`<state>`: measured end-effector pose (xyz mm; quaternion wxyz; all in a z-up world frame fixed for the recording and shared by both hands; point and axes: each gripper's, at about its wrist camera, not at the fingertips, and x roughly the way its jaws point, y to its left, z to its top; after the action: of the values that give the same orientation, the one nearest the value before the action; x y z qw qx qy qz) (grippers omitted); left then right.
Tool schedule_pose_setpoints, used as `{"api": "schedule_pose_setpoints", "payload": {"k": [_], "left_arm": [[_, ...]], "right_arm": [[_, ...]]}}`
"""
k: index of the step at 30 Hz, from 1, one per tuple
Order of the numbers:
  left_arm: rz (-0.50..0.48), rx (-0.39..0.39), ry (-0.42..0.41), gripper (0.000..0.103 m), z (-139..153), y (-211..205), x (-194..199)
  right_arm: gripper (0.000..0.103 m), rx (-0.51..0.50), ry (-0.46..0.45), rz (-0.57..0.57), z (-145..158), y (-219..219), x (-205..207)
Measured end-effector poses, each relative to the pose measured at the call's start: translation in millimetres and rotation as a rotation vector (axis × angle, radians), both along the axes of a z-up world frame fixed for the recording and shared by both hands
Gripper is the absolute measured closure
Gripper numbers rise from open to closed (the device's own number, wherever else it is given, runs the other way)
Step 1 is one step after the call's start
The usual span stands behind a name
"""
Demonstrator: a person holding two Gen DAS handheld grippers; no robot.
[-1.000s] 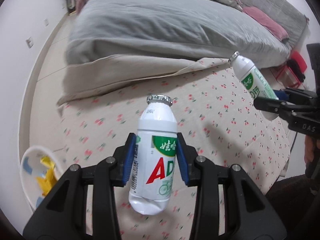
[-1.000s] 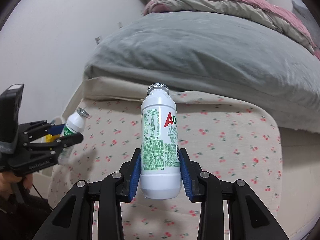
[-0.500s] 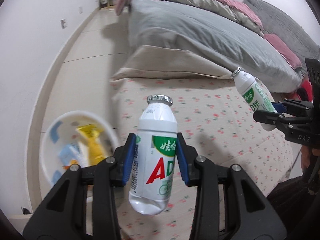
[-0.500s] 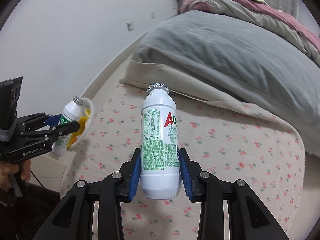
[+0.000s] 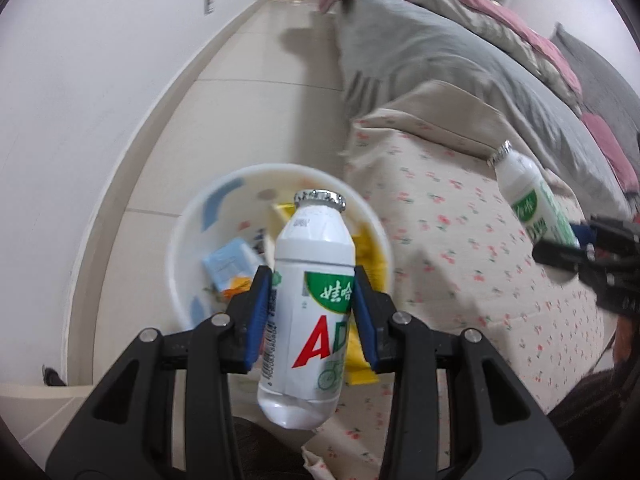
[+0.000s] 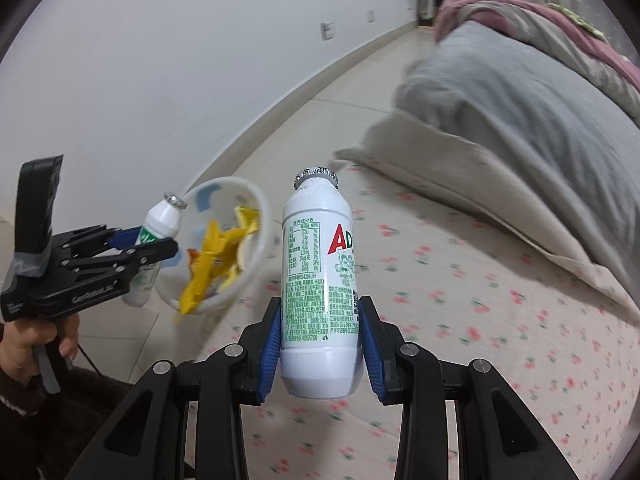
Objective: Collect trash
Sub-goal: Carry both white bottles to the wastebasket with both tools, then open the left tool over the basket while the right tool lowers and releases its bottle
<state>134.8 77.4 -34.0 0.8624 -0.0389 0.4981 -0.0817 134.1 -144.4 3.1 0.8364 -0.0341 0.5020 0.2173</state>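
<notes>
My left gripper is shut on a white AD drink bottle with a foil cap, held upright above the white trash bin. That bin stands on the floor by the bed and holds yellow and blue wrappers. My right gripper is shut on a second white AD bottle, over the flowered sheet near the bed's edge. In the right wrist view the left gripper with its bottle hangs in front of the bin. The right gripper's bottle shows at the right of the left wrist view.
The bed with a flowered sheet, grey duvet and pink blanket fills the right side. A white wall and tiled floor run along the left. A hand grips the left handle.
Both grippers have swung left off the bed toward the bin, each keeping its bottle. The bin has come from the left edge to just behind the left bottle.
</notes>
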Motion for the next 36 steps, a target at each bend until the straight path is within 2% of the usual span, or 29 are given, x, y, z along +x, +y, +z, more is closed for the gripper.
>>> {"api": "schedule_pose_setpoints", "payload": {"k": [6,11,13,14,15,17,31,34,35,36], "left_arm": [[0.094,-0.059,0.047,0.062,-14.3,30.2,14.4],[0.132,-0.086,0.057,0.061,-21.9,42.4,18.4],[0.150,-0.078,0.062,0.058,-22.4,45.2,19.0],[0.160,-0.075,0.063,0.050,-21.4,47.0,17.8],[0.166,-0.074,0.061,0.038,-19.7,49.2,16.7],[0.184,-0.068,0.046,0.028,-14.6,53.5,12.5],[0.294,-0.025,0.067,0.018,-4.1,92.6,-11.0],[0.308,-0.007,0.072,0.011,-3.8,100.4,-15.5],[0.308,-0.001,0.074,0.007,-3.6,101.7,-16.5],[0.304,0.006,0.076,0.005,-3.3,101.9,-17.0]], "right_arm": [[0.066,0.006,0.028,0.051,-11.0,39.4,4.9],[0.066,0.016,0.052,0.082,-19.5,61.8,9.1],[0.066,0.015,0.056,0.091,-22.3,69.1,11.3],[0.066,0.012,0.060,0.095,-24.6,73.4,12.7],[0.066,0.009,0.062,0.096,-26.2,76.3,14.0],[0.066,0.006,0.066,0.098,-29.1,82.2,17.6],[0.065,0.045,0.074,0.146,-36.9,128.2,28.2],[0.065,0.052,0.068,0.150,-39.9,136.9,31.9],[0.060,0.049,0.062,0.146,-40.6,138.5,33.3],[0.046,0.044,0.058,0.141,-40.9,139.2,33.9]]}}
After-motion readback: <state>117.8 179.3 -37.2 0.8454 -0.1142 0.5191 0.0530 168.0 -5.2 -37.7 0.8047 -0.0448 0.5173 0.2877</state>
